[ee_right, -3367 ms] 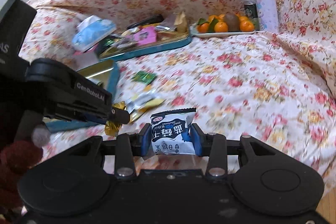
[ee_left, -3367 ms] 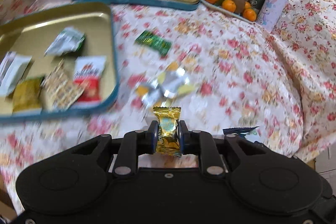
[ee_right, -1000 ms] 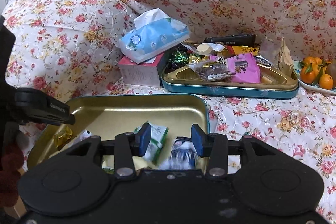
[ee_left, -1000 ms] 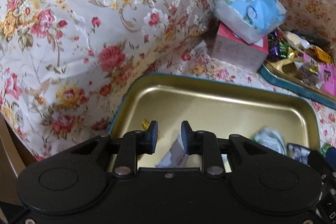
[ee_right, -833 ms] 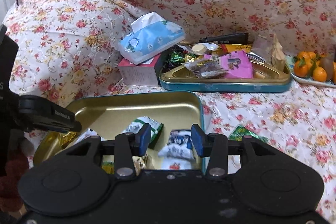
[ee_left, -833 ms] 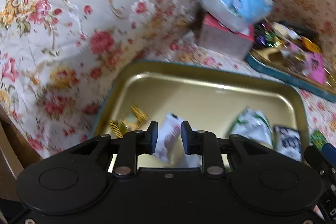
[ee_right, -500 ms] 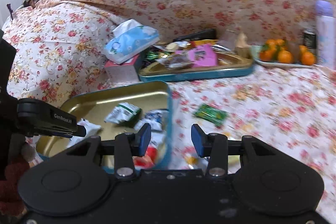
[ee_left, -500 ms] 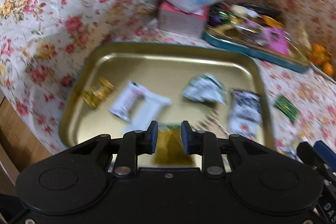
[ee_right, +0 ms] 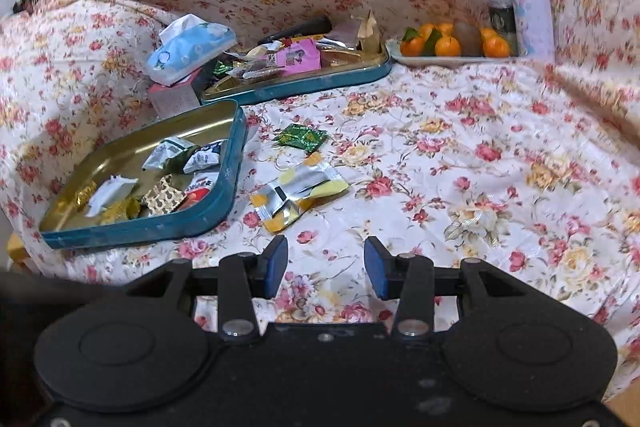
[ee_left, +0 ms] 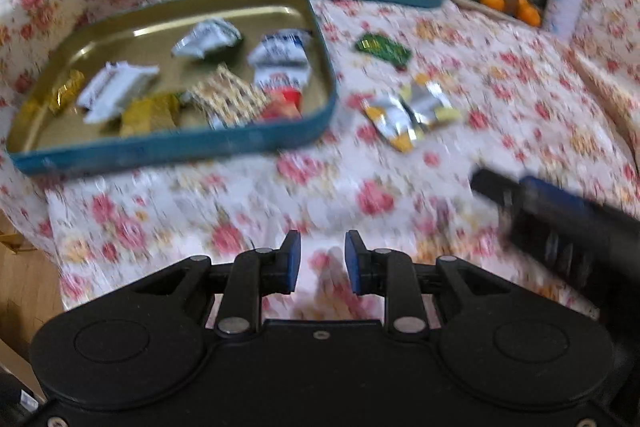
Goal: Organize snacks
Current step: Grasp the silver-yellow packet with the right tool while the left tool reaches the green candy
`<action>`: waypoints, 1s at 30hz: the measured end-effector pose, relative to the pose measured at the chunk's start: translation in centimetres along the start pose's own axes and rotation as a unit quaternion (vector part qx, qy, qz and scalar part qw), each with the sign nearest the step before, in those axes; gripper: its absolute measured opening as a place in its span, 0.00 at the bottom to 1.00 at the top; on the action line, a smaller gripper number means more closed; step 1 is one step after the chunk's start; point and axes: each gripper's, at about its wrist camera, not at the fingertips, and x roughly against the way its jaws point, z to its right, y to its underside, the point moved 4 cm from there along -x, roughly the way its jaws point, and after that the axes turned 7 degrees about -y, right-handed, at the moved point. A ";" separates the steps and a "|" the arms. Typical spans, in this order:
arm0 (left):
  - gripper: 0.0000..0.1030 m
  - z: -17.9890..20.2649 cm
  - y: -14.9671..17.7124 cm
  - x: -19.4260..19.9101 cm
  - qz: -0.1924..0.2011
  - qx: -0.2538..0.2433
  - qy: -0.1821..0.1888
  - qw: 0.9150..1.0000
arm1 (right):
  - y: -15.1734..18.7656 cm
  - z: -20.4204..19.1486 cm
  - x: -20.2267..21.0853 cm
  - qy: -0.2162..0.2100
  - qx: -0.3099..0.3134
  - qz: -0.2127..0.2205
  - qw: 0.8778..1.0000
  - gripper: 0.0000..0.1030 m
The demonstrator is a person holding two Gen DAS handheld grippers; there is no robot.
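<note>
On the floral cover, near tin: the gold tray tin with teal rim (ee_right: 224, 195) lies at the left and holds several wrapped snacks, among them a white-blue packet (ee_right: 204, 159) and a gold candy (ee_right: 82, 195).
Loose snacks: a green packet (ee_right: 301, 137) and two silver-yellow packets (ee_right: 298, 193) lie on the floral cover (ee_right: 460, 163), just beside the right rim of this tin and apart from it.
Far tin: a second teal tin (ee_right: 320, 77) behind is full of mixed sweets; a tissue pack (ee_right: 188, 47) is at its left.
Background: a plate of tangerines (ee_right: 448, 47) and a lilac bottle (ee_right: 530, 3) stand at the back right.
Left tool (ee_left: 318, 261): narrow gap, nothing between the pads, above bare cover.
Right tool (ee_right: 326, 267): wider gap, empty, near the silver-yellow packets.
</note>
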 end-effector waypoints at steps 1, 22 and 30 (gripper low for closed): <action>0.34 0.1 0.4 -0.1 -0.004 0.000 -0.001 1.000 | -0.2 0.2 -0.2 -0.007 -0.006 -0.001 1.000 0.44; 0.34 -1.6 4.3 0.3 -0.005 0.035 -0.027 0.999 | -4.7 -2.5 -10.4 0.059 -0.080 -0.054 0.994 0.52; 0.33 -1.9 3.7 0.5 -0.010 0.045 -0.018 0.999 | -4.4 -2.9 -10.0 0.092 -0.011 -0.046 0.995 0.39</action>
